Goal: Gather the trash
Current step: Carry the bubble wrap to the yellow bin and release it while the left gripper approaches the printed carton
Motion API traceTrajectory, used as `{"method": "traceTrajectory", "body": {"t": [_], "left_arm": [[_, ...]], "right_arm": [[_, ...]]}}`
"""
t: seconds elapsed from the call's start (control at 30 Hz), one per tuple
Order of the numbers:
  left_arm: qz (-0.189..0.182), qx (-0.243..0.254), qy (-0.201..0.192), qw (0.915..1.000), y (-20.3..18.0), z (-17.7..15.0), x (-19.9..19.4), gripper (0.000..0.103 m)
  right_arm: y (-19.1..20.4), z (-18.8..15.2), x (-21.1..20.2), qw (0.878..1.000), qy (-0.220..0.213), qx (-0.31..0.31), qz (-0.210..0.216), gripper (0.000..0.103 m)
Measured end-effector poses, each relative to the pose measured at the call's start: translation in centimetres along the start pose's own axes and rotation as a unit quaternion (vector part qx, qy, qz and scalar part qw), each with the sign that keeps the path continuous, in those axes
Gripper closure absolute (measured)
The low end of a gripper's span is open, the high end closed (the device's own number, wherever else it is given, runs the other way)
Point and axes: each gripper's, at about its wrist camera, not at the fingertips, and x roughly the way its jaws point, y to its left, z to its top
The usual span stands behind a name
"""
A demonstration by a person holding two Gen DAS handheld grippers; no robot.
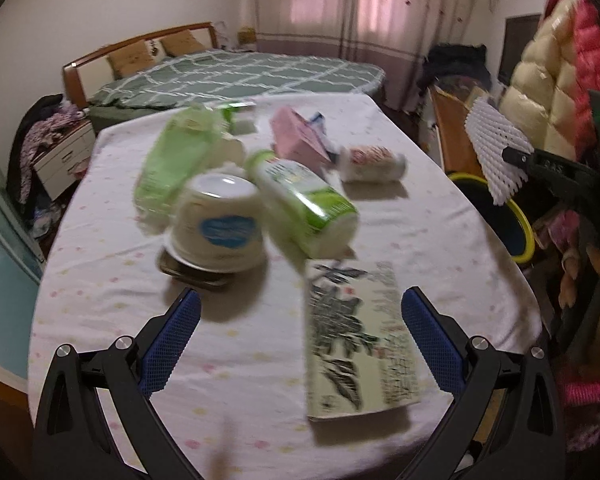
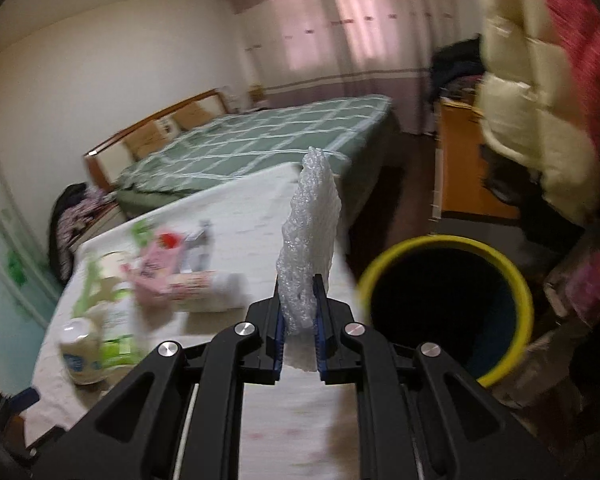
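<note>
Right wrist view: right gripper (image 2: 299,330) clamps the foam netting (image 2: 308,248) near the yellow-rimmed bin (image 2: 452,308), release over it judged next; left gripper (image 1: 300,344) gapes above the tabletop (image 1: 240,344).

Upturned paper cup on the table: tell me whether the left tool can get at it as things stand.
Probably yes. The left tool is open and empty, and the paper cup sits just ahead with bare tablecloth between; only the lying green bottle crowds its right side.
</note>
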Motion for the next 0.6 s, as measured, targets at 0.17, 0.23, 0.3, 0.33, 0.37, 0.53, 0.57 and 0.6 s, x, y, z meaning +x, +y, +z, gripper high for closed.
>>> {"method": "traceTrajectory", "body": {"t": [0.17, 0.23, 0.3, 0.33, 0.37, 0.53, 0.57, 0.6], "left_arm": [[0.003, 0.016, 0.022, 0.9996, -2.3, -0.4, 1.3, 0.004], [0.006, 0.018, 0.030, 0.9994, -2.7, -0.6, 1.6, 0.004], [0.010, 0.020, 0.035, 0.9991, -3.1, -0.6, 2.0, 0.004], [0.012, 0.020, 0.037, 0.9990, -3.2, -0.6, 2.3, 0.004], [0.013, 0.020, 0.039, 0.9989, -3.2, -0.6, 2.4, 0.004], [0.020, 0.021, 0.046, 0.9985, -3.6, -0.4, 2.8, 0.004], [0.021, 0.021, 0.047, 0.9984, -3.7, -0.4, 2.9, 0.004], [0.022, 0.020, 0.049, 0.9984, -3.7, -0.4, 3.0, 0.004]], "right_arm": [[-4.3, -0.2, 1.9, 0.998, 0.013, 0.037, -0.041, 0.091], [-5.5, -0.4, 2.4, 0.997, 0.017, 0.047, -0.051, 0.090], [-6.5, -0.5, 3.0, 0.996, 0.021, 0.053, -0.061, 0.090], [-6.9, -0.6, 3.2, 0.996, 0.023, 0.055, -0.066, 0.089], [-7.5, -0.7, 3.3, 0.996, 0.025, 0.058, -0.069, 0.089], [-8.5, -0.9, 3.9, 0.994, 0.031, 0.067, -0.079, 0.068], [-8.7, -1.0, 3.8, 0.994, 0.029, 0.067, -0.081, 0.066], [-8.7, -1.0, 3.7, 0.994, 0.028, 0.067, -0.081, 0.065]]}}
